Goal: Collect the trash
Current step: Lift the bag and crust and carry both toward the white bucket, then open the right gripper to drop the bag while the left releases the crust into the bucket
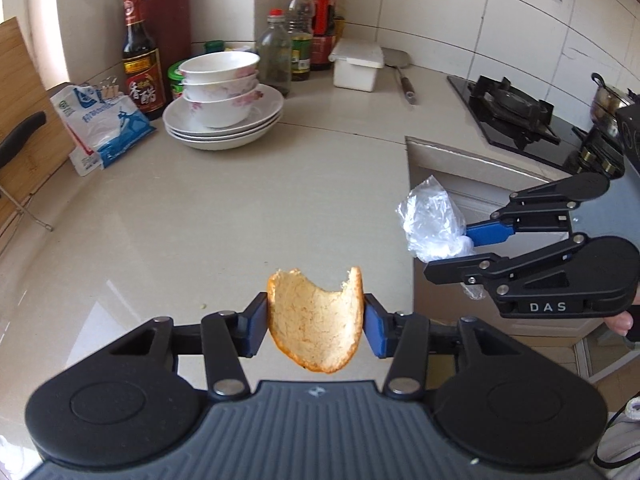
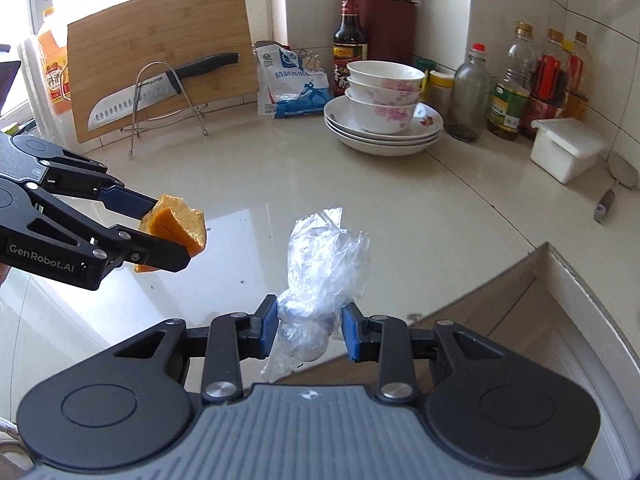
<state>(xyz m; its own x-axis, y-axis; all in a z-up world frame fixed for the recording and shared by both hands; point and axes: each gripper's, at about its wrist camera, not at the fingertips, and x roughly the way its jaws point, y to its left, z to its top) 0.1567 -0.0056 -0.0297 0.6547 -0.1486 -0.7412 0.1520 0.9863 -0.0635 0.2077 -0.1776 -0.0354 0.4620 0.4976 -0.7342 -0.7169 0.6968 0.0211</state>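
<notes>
I have the left gripper (image 1: 316, 322) clamped on a curved piece of orange peel (image 1: 316, 320), its pads pressing the peel's two edges; the peel hangs clear above the countertop (image 1: 224, 208), over its near edge. The right gripper (image 2: 309, 330) is closed on a crumpled clear plastic bag (image 2: 320, 272), pinched low near a knotted lump, with the loose upper part standing free above the pads; it too is held off the surface, near the corner where the countertop steps back towards the floor.

No bin shows in either view, so I judge both pieces are mid-carry; that is where the risk lies.

The peel is gripped edge-on across a bowed shape; if I squeeze harder it may buckle or snap, and if I ease off it could pivot and drop; a quick wrist roll would likely do the same.

The bag is slippery film; the pads hold only a bunched part, so it may slide out under a jerk, and the loose tail could snag on the countertop edge.

The two grippers travel near each other, seen in both wrist views; swinging them together risks a knock that frees either piece.

The stacked bowls (image 1: 218, 88) on plates and the bottles (image 1: 298, 32) stand well apart at the back edge; I see little danger there.
</notes>
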